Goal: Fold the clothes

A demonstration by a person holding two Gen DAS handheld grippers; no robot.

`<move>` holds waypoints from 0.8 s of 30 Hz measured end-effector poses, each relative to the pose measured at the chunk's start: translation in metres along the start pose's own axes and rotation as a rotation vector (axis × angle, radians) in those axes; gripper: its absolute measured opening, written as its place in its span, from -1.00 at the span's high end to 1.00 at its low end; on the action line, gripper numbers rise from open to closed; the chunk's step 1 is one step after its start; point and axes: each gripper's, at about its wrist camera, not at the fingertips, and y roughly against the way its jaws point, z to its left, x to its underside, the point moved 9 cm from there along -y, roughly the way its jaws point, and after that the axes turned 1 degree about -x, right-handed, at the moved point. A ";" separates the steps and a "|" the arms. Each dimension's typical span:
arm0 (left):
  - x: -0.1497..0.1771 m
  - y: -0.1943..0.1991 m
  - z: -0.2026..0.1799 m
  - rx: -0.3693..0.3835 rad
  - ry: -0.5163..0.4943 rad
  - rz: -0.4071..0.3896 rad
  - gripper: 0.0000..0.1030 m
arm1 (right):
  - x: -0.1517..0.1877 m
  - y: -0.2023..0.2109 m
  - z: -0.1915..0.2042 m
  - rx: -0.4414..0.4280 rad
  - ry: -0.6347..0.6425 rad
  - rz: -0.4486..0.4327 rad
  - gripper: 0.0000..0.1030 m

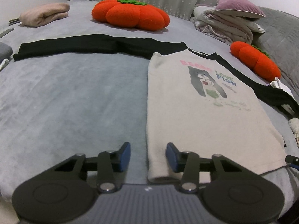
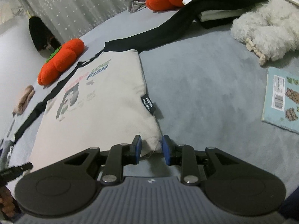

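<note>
While the shirt [image 1: 205, 112] runs lengthwise away from us, our left gripper [image 1: 148, 155] and right gripper [image 2: 150, 149] straddle its near hem corners (jaws parted, unclamped).

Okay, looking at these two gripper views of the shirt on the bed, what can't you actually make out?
- Shirt: the small print under the cat is too blurred to read in either view.
- Hem corner under the left gripper: hidden by the gripper body.
- Right gripper: whether its fingers touch the hem corner is unclear.
- Book: cut off by the right wrist view's edge.
- Left sleeve: its cuff sits far off, detail lost.
</note>
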 end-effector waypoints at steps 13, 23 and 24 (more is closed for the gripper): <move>-0.021 0.037 0.002 0.132 0.067 -0.059 0.91 | -0.005 0.022 0.014 -0.029 0.047 -0.092 0.78; -0.025 0.044 0.020 0.166 0.103 -0.034 0.93 | -0.006 0.053 0.030 -0.065 0.066 -0.145 0.79; -0.023 0.043 0.020 0.161 0.095 -0.030 0.94 | -0.006 0.055 0.031 -0.062 0.072 -0.141 0.79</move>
